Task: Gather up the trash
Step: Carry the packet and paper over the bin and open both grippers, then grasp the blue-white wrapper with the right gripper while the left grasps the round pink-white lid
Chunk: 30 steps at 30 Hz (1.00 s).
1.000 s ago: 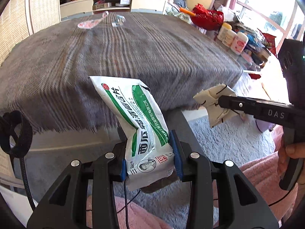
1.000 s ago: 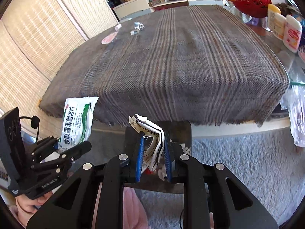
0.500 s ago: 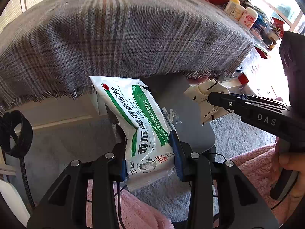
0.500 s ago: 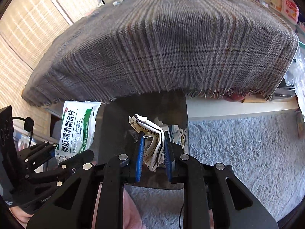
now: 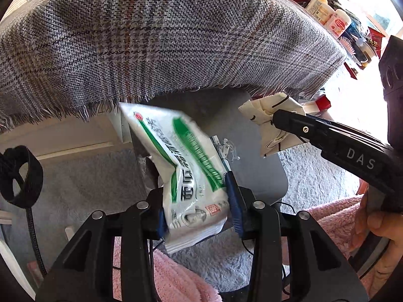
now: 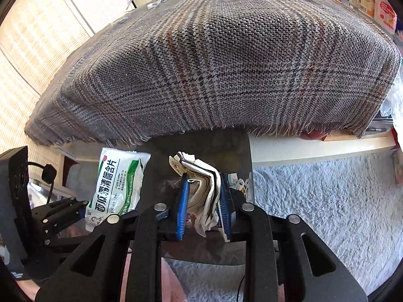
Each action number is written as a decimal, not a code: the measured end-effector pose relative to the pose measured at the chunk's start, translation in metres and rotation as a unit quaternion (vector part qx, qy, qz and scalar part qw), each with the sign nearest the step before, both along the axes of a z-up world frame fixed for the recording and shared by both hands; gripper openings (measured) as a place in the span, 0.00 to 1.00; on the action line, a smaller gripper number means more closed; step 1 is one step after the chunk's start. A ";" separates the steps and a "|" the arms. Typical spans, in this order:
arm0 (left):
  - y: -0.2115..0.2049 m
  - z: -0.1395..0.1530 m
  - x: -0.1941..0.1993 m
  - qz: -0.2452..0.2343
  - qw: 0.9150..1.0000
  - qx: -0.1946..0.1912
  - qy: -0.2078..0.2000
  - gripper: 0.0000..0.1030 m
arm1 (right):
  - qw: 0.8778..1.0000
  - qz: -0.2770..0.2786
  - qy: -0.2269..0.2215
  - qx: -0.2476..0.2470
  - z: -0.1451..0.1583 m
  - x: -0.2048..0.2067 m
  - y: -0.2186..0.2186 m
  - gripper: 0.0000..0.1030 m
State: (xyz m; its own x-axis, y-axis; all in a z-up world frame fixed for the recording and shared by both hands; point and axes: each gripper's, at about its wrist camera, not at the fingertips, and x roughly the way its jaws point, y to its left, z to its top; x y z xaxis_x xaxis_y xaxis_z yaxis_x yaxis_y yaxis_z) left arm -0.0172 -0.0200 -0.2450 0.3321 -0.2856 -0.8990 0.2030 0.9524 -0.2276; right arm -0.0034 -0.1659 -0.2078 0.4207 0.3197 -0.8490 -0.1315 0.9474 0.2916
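Left wrist view: my left claw point(image 5: 195, 201) hangs above the dark grey plastic bin point(image 5: 252, 151) that stands on the floor, tucked under the edge of the tabletop with its grey plaid woven cloth point(image 5: 163, 37). Its jaws have just been opening, and the white-and-green foil sachet point(image 5: 186, 166) is between them, tilted and blurred. The pads look slack on it, so I judge it is slipping free. That sachet is light, flat and glossy. It will slide out of a loose pinch and flutter rather than drop straight, so it is best taken across its lower sealed end, where the film is stiffest.

My right claw point(image 6: 204, 196) is just beside the left one, over the same bin. Its jaws have also just been opening, with the crumpled white paper wrapper with dark lines point(image 6: 204, 183) between the blue pads. The wrapper leans on one pad and stands clear of the other. It is soft, weighs almost nothing and springs back when let go. It may cling to a pad, so a pinch through the thick of the wad suits it best. A few scraps already lie in the bin.
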 end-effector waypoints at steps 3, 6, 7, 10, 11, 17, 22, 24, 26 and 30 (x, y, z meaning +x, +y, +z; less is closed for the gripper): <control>0.003 0.003 -0.002 0.004 1.000 0.004 -0.004 0.48 | 1.000 -0.008 -0.009 -0.007 0.003 -0.001 -0.003 0.67; 0.008 0.006 -0.005 0.010 1.000 0.001 -0.007 0.55 | 1.000 -0.012 -0.015 -0.011 0.005 -0.003 -0.006 0.76; 0.010 0.008 -0.006 0.012 1.000 0.002 -0.008 0.62 | 1.000 -0.015 -0.016 -0.014 0.005 -0.004 -0.008 0.84; 0.017 0.015 -0.012 0.021 1.000 0.006 -0.016 0.81 | 0.999 -0.027 -0.022 -0.025 0.006 -0.007 -0.013 0.97; 0.020 0.017 -0.013 0.024 1.000 0.007 -0.018 0.84 | 0.999 -0.028 -0.022 -0.026 0.007 -0.008 -0.014 0.97; 0.038 0.030 -0.021 0.032 0.999 0.004 -0.028 0.92 | 0.998 -0.033 -0.041 -0.028 0.015 -0.017 -0.022 0.97; 0.052 0.062 -0.021 0.040 0.997 0.009 -0.070 0.92 | 0.996 -0.072 -0.058 -0.001 0.038 -0.016 -0.039 0.97; 0.058 0.079 -0.020 0.048 0.995 0.018 -0.087 0.92 | 0.995 -0.080 -0.065 0.011 0.050 -0.014 -0.044 0.97; 0.063 0.094 -0.017 0.052 0.993 0.019 -0.100 0.92 | 0.993 -0.084 -0.077 0.020 0.065 -0.012 -0.047 0.97; 0.077 0.122 -0.002 0.064 0.990 0.019 -0.121 0.92 | 0.991 -0.075 -0.109 0.029 0.106 0.001 -0.049 0.97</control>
